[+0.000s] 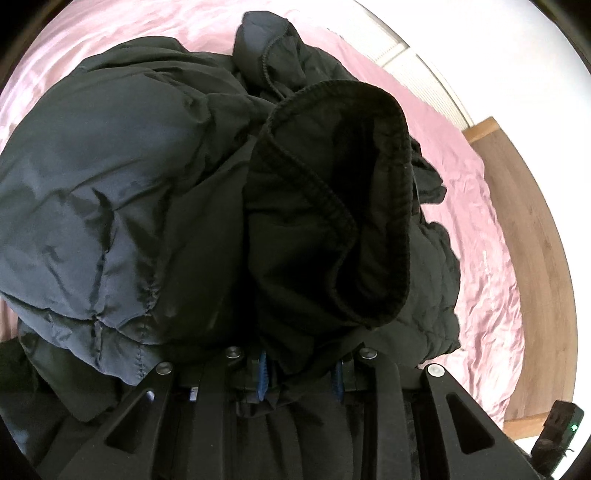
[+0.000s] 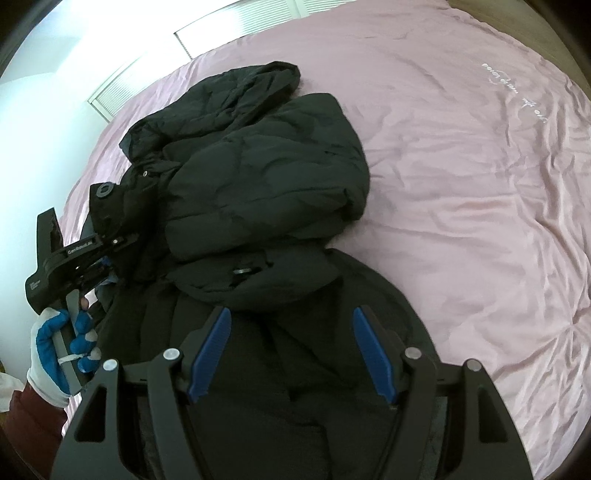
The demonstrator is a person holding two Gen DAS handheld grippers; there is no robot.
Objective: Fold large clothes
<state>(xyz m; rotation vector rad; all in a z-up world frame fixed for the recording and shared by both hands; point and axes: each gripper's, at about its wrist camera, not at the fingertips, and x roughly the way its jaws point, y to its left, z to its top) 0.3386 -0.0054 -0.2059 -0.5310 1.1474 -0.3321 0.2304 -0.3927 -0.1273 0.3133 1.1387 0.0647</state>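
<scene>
A black puffer jacket (image 2: 258,177) lies bunched on the pink bedsheet (image 2: 461,184), its hood toward the far side. In the left wrist view the jacket (image 1: 110,203) fills the frame, and a ribbed sleeve cuff (image 1: 332,206) stands open right in front of the camera. My left gripper (image 1: 299,380) is shut on the sleeve fabric below the cuff; it also shows in the right wrist view (image 2: 99,254), held by a gloved hand at the jacket's left edge. My right gripper (image 2: 291,354) is open, its blue pads (image 2: 212,350) spread over the jacket's near hem.
The pink sheet covers a large bed, with a wooden frame edge (image 1: 532,240) at its side. White wall and louvred doors (image 2: 207,33) lie beyond the bed. Bare sheet extends to the right of the jacket.
</scene>
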